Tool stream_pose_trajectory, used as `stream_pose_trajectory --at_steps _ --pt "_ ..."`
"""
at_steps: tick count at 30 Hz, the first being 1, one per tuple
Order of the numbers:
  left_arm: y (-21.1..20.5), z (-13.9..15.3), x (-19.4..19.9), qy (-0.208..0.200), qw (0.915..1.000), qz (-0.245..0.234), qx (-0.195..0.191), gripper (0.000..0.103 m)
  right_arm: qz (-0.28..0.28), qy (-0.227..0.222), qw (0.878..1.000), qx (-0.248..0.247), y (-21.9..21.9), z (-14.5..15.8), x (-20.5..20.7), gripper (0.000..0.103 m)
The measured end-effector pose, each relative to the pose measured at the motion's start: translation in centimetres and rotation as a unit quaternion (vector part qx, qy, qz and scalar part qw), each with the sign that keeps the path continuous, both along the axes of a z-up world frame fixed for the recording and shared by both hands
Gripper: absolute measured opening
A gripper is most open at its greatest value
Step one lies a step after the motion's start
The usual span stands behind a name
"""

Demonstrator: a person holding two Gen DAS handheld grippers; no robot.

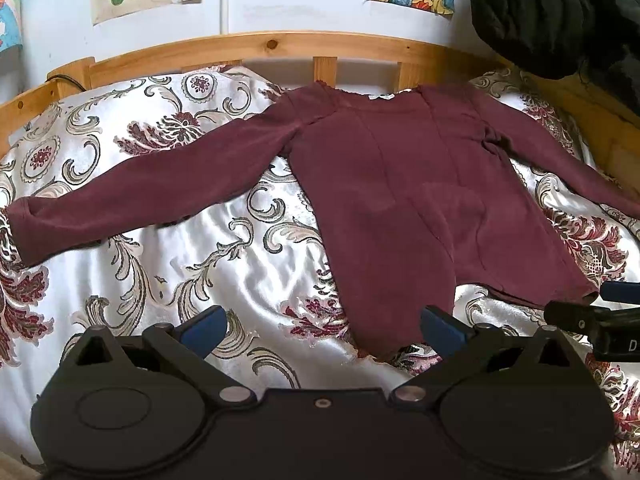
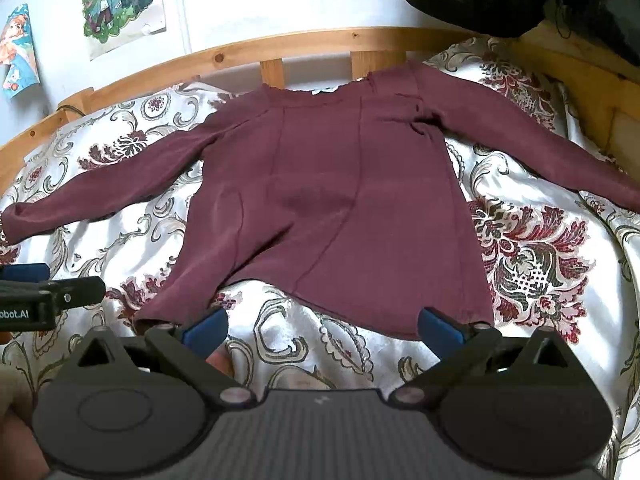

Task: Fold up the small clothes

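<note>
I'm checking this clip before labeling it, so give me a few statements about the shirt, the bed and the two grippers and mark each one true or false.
1. The maroon shirt lies spread out with both sleeves stretched to the sides. True.
2. The left gripper is clamped on the shirt's hem. False: its jaws are open and hold nothing, just short of the hem.
3. The right gripper is open. True.
4. The shirt rests on a plain blue sheet. False: it lies on a white bedspread with a red and grey floral pattern.
5. A wooden bed frame runs behind the shirt. True.
6. The shirt is already folded in half. False: it lies unfolded.
</note>
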State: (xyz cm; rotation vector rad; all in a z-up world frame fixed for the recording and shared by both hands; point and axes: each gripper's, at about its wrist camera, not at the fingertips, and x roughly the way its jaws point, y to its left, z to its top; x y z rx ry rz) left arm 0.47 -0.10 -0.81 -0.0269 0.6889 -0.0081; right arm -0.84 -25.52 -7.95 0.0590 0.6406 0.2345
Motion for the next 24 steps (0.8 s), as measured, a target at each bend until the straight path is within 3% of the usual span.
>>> stream_pose_trajectory --at_steps 7,13,24 --pt "0.1 0.0 0.5 0.011 0.9999 0.005 -0.003 0.102 -0.011 -0.009 1.0 -0.012 -0.3 0.0 0.1 0.103" --pt "0.7 0.8 0.7 -0.005 0.9994 0.007 -0.033 0.102 -0.057 -0.041 0.997 -0.036 -2.1 0.2 0.7 0.103" --pt "2.7 0.9 5.0 0.018 0.9984 0.022 -0.049 0.102 -0.157 -0.058 0.985 -0.038 -11.4 3.1 5.4 0.103"
